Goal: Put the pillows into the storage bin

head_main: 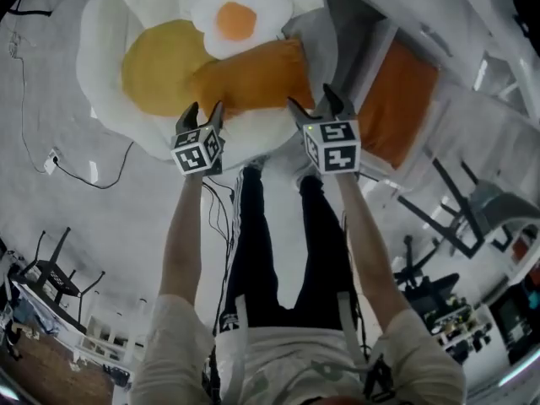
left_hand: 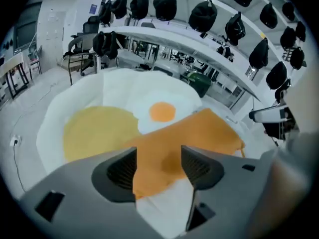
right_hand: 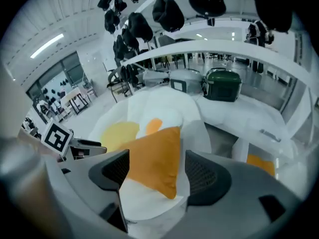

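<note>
An orange square pillow (head_main: 253,78) lies on a big fried-egg floor cushion (head_main: 126,74), and a small fried-egg pillow (head_main: 240,15) rests just beyond it. My left gripper (head_main: 205,112) hangs open over the orange pillow's (left_hand: 194,133) near left corner, with nothing between its fingers. Over the pillow's near right edge my right gripper (head_main: 314,99) is open too; the pillow (right_hand: 154,153) shows through its gap. To the right stands the white storage bin (head_main: 375,53) with a second orange pillow (head_main: 405,99) inside it.
A cable runs to a floor socket (head_main: 52,160) at the left. Chairs (head_main: 51,277) stand behind me. Long white desks hung with black bags (left_hand: 199,14) ring the far side. A green case (right_hand: 222,86) sits beyond the cushion.
</note>
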Demonstrator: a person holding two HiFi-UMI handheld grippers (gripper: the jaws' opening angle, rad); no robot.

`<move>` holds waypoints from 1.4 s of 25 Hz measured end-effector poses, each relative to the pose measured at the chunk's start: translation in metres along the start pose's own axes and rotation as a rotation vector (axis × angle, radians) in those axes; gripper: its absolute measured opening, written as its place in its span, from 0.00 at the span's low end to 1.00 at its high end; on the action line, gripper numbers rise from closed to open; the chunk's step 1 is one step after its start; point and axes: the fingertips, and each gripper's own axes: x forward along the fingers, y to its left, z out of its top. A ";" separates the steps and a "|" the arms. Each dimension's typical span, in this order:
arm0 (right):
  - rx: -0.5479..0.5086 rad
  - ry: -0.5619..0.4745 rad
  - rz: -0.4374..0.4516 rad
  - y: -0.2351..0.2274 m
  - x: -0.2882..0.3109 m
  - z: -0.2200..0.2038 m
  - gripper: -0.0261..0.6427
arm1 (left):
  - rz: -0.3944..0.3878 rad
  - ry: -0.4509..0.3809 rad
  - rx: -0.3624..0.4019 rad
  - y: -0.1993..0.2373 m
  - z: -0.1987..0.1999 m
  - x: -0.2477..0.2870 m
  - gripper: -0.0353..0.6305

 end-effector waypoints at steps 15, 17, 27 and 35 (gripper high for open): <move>-0.019 0.232 -0.022 -0.001 0.046 -0.066 0.19 | 0.147 0.351 0.193 0.024 -0.089 0.045 0.07; -0.035 0.230 -0.019 0.001 0.047 -0.063 0.14 | 0.146 0.347 0.162 0.015 -0.078 0.048 0.06; 0.003 -0.021 0.085 0.044 -0.008 0.005 0.06 | 0.170 0.277 0.032 0.012 -0.044 0.009 0.06; 0.176 -0.311 0.004 -0.020 -0.131 0.092 0.06 | 0.091 0.073 -0.050 -0.034 0.014 -0.029 0.06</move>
